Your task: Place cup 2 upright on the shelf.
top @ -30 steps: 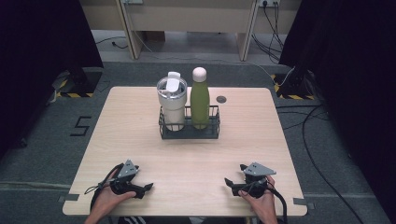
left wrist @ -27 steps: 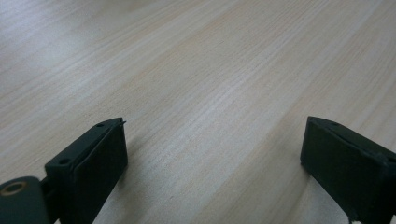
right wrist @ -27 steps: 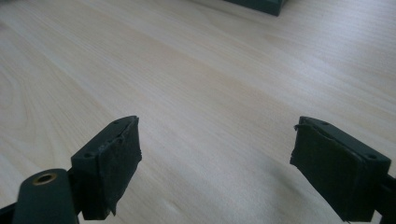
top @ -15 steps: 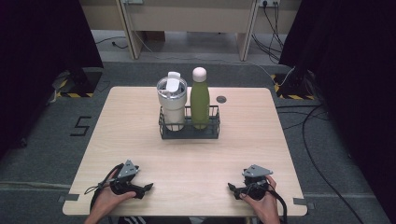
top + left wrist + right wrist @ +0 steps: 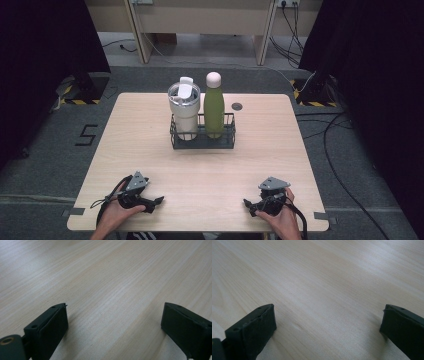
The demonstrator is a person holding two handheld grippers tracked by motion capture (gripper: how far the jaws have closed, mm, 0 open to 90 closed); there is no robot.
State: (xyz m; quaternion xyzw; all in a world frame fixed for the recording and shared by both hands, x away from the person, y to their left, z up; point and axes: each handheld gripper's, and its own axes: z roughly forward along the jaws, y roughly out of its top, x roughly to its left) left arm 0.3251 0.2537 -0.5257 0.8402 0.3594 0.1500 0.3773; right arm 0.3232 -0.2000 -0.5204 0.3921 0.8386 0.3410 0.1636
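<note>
Slightly nearer to the table's (image 5: 150, 125) near edge, the right gripper (image 5: 251, 205) is resting, the left gripper (image 5: 152, 202) unmoved; a white lidded metal tumbler (image 5: 183, 111) and green steel bottle (image 5: 214, 107) are standing in the black wire rack (image 5: 202, 142) mid-table, probably rigid, slippery; take the bottle's neck. Both gripper views are showing spread, empty jaws.

A lab: black curtains (image 5: 45, 40), floor cables (image 5: 345, 125), hazard tape (image 5: 75, 101).

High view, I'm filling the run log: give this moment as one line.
left tool: open, on table | right tool: open, on table | rack: holds tumbler, green bottle, both upright
</note>
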